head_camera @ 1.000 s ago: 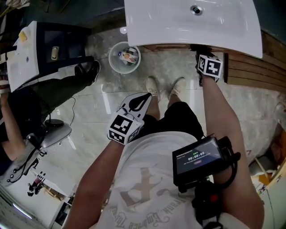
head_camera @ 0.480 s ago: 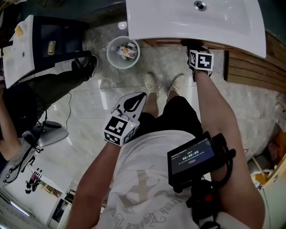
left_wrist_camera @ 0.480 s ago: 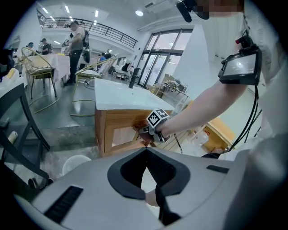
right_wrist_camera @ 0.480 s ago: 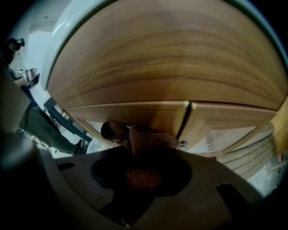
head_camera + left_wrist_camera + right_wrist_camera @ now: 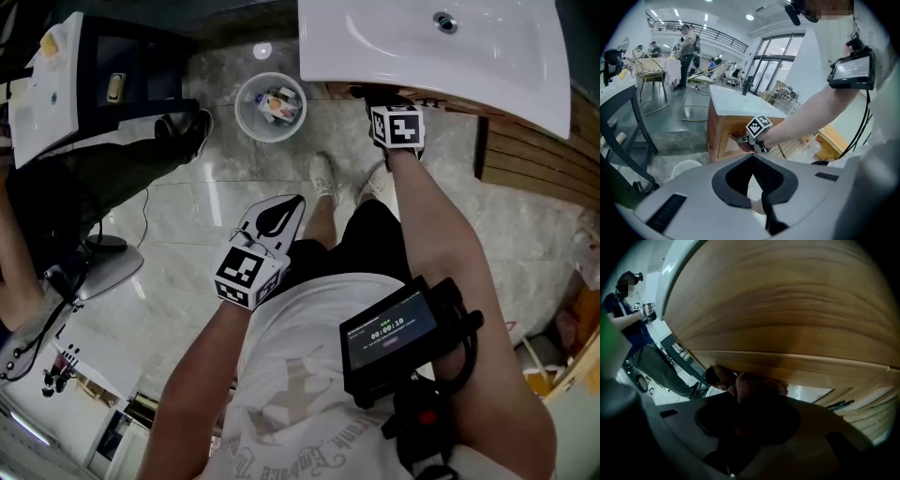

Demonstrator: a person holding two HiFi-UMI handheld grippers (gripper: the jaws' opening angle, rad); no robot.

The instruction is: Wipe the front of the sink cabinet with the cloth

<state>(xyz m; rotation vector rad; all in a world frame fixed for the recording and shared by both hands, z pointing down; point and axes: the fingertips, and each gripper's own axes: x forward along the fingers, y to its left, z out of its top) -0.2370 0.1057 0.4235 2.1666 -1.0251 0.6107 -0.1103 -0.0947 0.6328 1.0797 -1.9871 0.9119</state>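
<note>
Two grippers share the job: the right gripper (image 5: 739, 397) clamps the brown cloth (image 5: 759, 383) flat against the wooden cabinet front (image 5: 787, 310) just under the sink (image 5: 487, 70) edge for wiping, while the left gripper (image 5: 279, 217), jaws together and empty, hangs clear.

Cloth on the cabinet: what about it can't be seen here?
Right gripper view: the cloth at the cabinet front is a dark bunch in shadow; edges unclear.
Head view: the sink top covers both.
Left gripper view: the right gripper covers most of the cloth; too small to tell.
</note>
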